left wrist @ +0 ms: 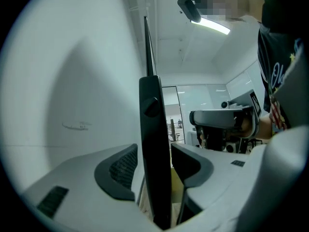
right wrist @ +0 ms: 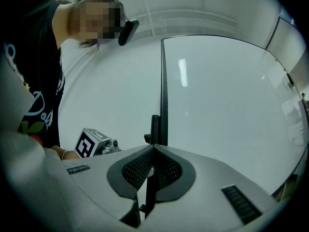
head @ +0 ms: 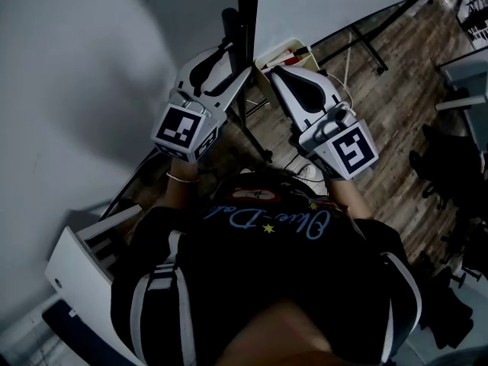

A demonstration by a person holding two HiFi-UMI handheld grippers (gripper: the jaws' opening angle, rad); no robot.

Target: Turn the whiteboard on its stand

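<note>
The whiteboard point(head: 328, 6) stands edge-on to me, its black frame point(head: 248, 21) running down between both grippers. My left gripper point(head: 236, 59) straddles the black post point(left wrist: 153, 129); a gap shows on each side, so its jaws point(left wrist: 154, 153) stand open around it. The right gripper point(head: 276, 73) is on the board's other side. Its pads point(right wrist: 140, 166) meet on the thin black frame edge point(right wrist: 163, 91), with the glossy board face point(right wrist: 222, 105) to the right.
The stand's black legs point(head: 366, 44) spread over the wooden floor. A white tray point(head: 286, 52) holding small items sits at the board's foot. A white cabinet point(head: 76, 265) is at lower left, and dark chairs point(head: 442, 174) are at right. A pale wall point(head: 91, 67) lies to the left.
</note>
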